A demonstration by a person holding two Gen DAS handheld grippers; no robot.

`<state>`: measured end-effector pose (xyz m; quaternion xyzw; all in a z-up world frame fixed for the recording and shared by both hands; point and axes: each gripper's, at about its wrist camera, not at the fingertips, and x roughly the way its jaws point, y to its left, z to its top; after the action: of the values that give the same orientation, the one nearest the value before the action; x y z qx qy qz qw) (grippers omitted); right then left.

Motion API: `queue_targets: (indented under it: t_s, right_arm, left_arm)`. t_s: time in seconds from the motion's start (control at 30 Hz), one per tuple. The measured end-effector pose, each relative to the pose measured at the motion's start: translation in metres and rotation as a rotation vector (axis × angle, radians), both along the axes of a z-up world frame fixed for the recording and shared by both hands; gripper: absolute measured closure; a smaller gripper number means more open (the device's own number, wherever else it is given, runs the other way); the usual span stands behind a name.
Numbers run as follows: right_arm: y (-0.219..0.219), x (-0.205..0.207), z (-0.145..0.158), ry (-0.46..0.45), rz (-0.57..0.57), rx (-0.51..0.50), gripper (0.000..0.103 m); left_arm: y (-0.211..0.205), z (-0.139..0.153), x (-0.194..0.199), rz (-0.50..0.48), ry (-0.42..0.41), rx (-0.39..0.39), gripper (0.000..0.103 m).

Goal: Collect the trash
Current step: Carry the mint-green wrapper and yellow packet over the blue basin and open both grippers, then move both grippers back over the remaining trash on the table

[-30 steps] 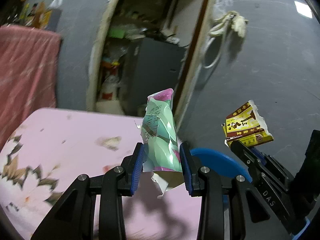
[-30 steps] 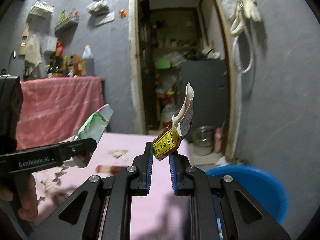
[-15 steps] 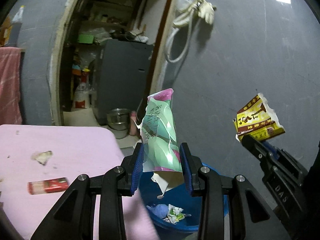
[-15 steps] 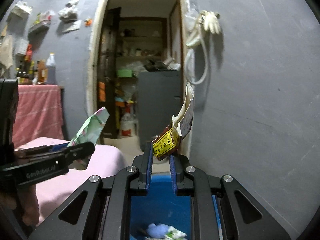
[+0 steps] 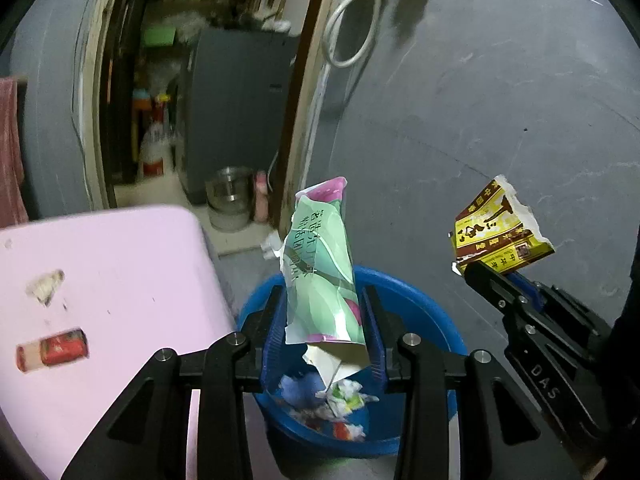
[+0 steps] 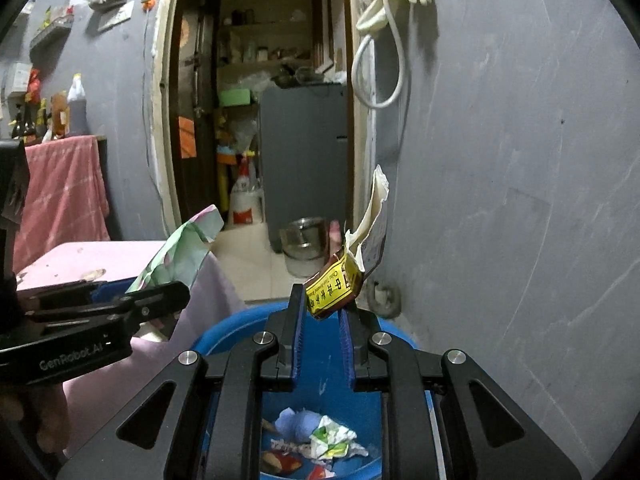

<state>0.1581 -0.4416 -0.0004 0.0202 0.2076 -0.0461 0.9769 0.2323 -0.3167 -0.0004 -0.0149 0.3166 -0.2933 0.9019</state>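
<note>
Left gripper (image 5: pixel 325 332) clamped on green wrapper (image 5: pixel 320 272), held upright over the blue bin (image 5: pixel 420 312) just below. Right gripper (image 6: pixel 322 340) pinches yellow wrapper (image 6: pixel 334 286) at its tips, jaws look slightly parted, grip maybe loosening. Crumpled trash (image 6: pixel 320 440) lies in the bin. Pink counter (image 5: pixel 120 264) left of left gripper, a red tube (image 5: pixel 52 350) on it.

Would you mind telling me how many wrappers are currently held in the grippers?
2. The green wrapper stands between the left gripper fingers, and the yellow wrapper sits in the right gripper, both above the blue basin. Crumpled trash inside may hide more.
</note>
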Motion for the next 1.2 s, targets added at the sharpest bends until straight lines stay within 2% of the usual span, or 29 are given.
queue_targets:
  t_s: [0.1,0.2,0.3,0.43,0.47,0.53,0.57,0.6,0.67,0.77,0.93,1.07,1.2]
  right_arm:
    - [-0.005,0.006,-0.003,0.030,-0.006,0.027,0.087]
    - [-0.009,0.006,-0.004,0.037,-0.017,0.049,0.071]
    - [-0.011,0.005,-0.002,0.028,-0.022,0.068,0.071]
    - [-0.011,0.002,0.003,-0.002,-0.034,0.075,0.066]
    - [-0.010,0.000,0.006,-0.019,-0.038,0.073,0.059]
    - [-0.007,-0.004,0.010,-0.056,-0.044,0.071,0.049]
    - [-0.006,-0.006,0.012,-0.075,-0.046,0.070,0.045]
    - [-0.003,-0.006,0.015,-0.089,-0.049,0.067,0.042]
    - [-0.001,-0.008,0.020,-0.119,-0.062,0.062,0.029]
    - [0.004,-0.011,0.028,-0.164,-0.066,0.070,0.025]
    - [0.016,-0.014,0.042,-0.221,-0.058,0.073,0.015]
    - [0.028,-0.017,0.048,-0.265,-0.041,0.073,0.000]
    - [0.044,-0.016,0.053,-0.294,-0.013,0.074,0.000]
  left_arm:
    - [-0.003,-0.006,0.006,-0.004,0.047,0.007,0.068]
    - [-0.004,-0.009,0.007,-0.012,0.073,0.006,0.065]
    - [-0.002,-0.010,0.008,-0.012,0.086,-0.008,0.058]
    - [0.002,-0.004,0.004,-0.001,0.089,-0.034,0.055]
    - [0.004,-0.002,0.003,0.008,0.082,-0.036,0.054]
    - [0.011,0.004,-0.001,0.023,0.066,-0.045,0.045]
    - [0.016,0.008,-0.002,0.034,0.053,-0.056,0.034]
    - [0.022,0.012,-0.003,0.052,0.035,-0.073,0.030]
    - [0.033,0.020,-0.006,0.082,0.001,-0.104,0.023]
    - [0.051,0.034,-0.009,0.132,-0.043,-0.114,0.011]
    - [0.081,0.052,-0.017,0.196,-0.128,-0.101,0.009]
    - [0.105,0.061,-0.022,0.242,-0.183,-0.064,0.007]
    - [0.129,0.059,-0.026,0.287,-0.199,-0.045,0.007]
